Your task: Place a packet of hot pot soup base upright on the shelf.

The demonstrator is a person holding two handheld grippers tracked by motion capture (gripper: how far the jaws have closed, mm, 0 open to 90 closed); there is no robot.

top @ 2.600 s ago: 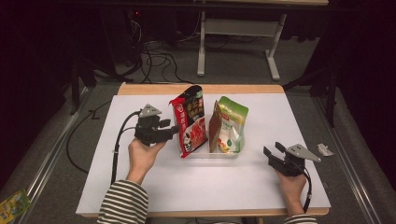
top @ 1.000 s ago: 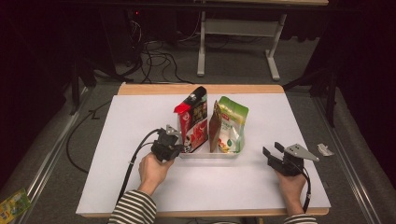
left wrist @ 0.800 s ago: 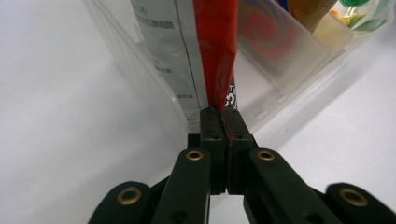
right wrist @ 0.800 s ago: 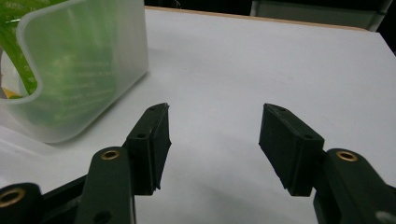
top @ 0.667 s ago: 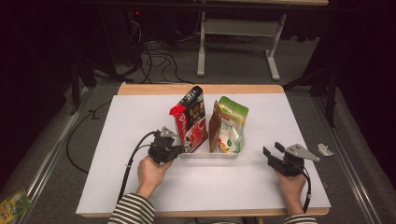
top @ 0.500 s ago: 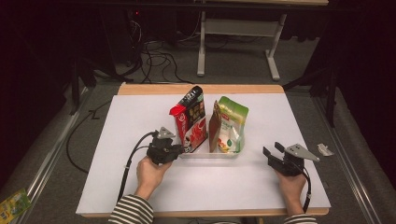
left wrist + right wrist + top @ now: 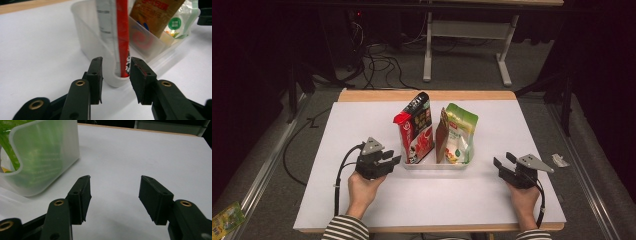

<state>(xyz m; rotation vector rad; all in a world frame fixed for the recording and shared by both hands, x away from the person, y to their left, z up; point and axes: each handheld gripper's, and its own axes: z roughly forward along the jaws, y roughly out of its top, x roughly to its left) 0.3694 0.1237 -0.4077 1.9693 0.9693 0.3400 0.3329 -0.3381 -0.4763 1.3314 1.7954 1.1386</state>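
Plastic, foil and matt white surfaces

The tub point(image 7: 85, 42) was seen as frosted translucent plastic; the red pouch point(image 7: 417, 127) and green pouch point(image 7: 460, 131) were glossy film; the bench point(image 7: 362, 120) was matt white, edged in wood; the left hand-held gripper point(image 7: 114, 77) was matt black plastic.

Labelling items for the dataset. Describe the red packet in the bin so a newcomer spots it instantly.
On the white table a clear plastic bin sits mid-table. The red snack packet stands upright at its left end, nearest the left gripper. Unlike the brown pouch and green bag, it is red with a black top.
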